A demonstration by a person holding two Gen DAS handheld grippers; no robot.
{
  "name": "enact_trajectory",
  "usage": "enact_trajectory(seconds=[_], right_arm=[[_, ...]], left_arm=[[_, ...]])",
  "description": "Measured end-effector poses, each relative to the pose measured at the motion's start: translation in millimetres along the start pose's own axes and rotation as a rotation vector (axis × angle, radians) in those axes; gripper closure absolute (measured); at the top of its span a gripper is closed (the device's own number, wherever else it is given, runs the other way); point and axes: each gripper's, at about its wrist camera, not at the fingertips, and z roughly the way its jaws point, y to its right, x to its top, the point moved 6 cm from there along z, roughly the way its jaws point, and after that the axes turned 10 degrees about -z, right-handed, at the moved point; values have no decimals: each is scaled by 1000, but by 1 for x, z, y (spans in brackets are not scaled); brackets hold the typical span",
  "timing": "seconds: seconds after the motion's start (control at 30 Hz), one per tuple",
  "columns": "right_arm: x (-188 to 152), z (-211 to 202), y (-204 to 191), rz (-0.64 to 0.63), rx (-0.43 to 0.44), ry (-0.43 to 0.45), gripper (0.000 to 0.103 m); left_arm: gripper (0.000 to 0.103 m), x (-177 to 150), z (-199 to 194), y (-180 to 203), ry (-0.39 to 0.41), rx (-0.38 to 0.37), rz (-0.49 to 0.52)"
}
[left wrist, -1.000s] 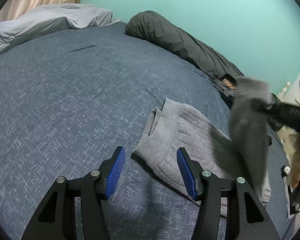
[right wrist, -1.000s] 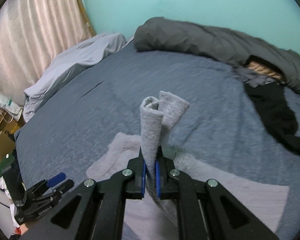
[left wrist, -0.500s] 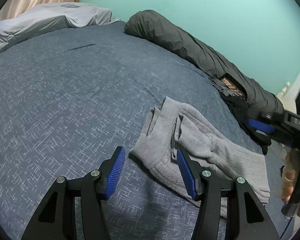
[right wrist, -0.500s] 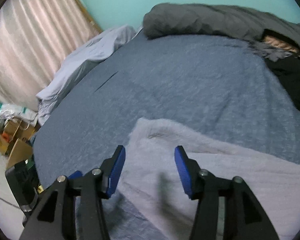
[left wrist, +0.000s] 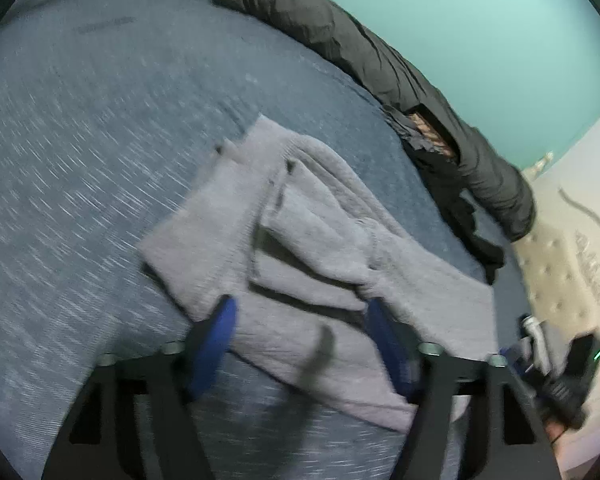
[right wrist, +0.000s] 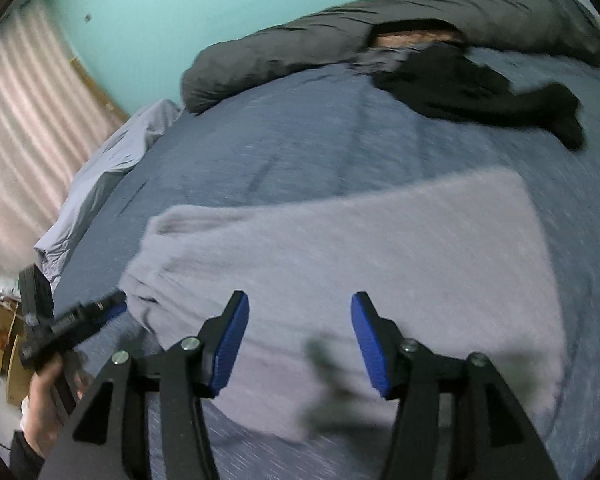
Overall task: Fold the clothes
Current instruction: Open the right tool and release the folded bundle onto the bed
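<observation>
Grey sweater [left wrist: 312,248] lies flat on the blue bedspread [left wrist: 80,160], partly folded, one sleeve laid over the body. My left gripper [left wrist: 300,336] hangs over the near edge of the sweater, jaws spreading apart, blue pads clear of the cloth, gripping nothing. My right gripper [right wrist: 298,340] hangs over the same sweater [right wrist: 340,264] from the other side, jaws also easing apart, fairly wide, nothing pinched between the pads. Left of the sweater in the right wrist view: my left hand [right wrist: 44,408] on the other gripper's black handle. Beyond the sweater, a black garment [right wrist: 480,88] lies on the bedspread near the far edge, well apart from it. Behind that garment a dark grey duvet [right wrist: 300,48] is rolled along the teal wall [right wrist: 220,0]. Pale pillow [right wrist: 112,160] sits left of the sweater, at the head end of the bed. Both views are motion-blurred
</observation>
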Motion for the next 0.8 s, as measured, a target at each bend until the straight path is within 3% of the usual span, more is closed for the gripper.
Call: enact_trajectory(seconds=[0.23,0.57,0.67,0.8], right_arm=[[-39,-21,44,69,-15,32,45],[-65,-33,57,106,17,89,45],[-70,-34,60,120,24,95,44],[-69,-35,59,110,28,106,44]], left_arm=[[26,3,18,5,14,22,-47],[27,6,4,23,128,25,-58],[27,-1,3,32,118,10,-24],[27,-12,18,27,49,-14,-81]])
